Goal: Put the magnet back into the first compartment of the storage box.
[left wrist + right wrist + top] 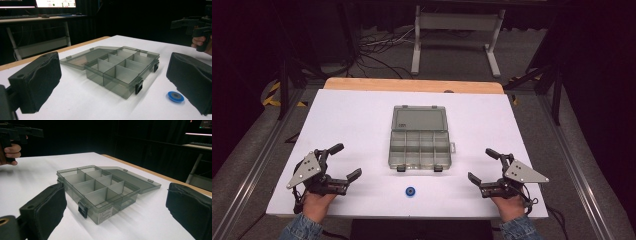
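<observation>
While you are holding both grippers low at the near edge, the high view is showing the organizer box [420, 145] sitting mid-table on the white table [342, 115], lid [420, 119] lying flat open on its far side, eight compartments looking bare. Blue disc [410, 191] is lying just nearer you than the box, apart from it. Your left gripper [344, 161] is hovering to the left of the box, jaws spread wide, gripping nothing. Your right gripper [482, 164] is mirroring it to the right of the box, jaws spread wide too, nothing between them. Your left hand [318, 201] and right hand [508, 204] are wrapping the handles; denim sleeves are poking in below.

Left gripper view: your left gripper [113, 82] is framing the organizer box [122, 72] between two parted black pads. Blue disc [175, 96] is lying beside the box's latch side, near the right-side pad, not touching it. Right gripper [192, 26] is showing beyond the box, held in your hand.

Right gripper view: your right gripper [116, 207] is pointing at the organizer box [97, 188], pads parted and bare, the left-side pad overlapping the box's near corner; contact unclear. Open lid [132, 178] is lying on the box's far side. Left gripper [21, 132] is hanging past the box at upper left.
</observation>
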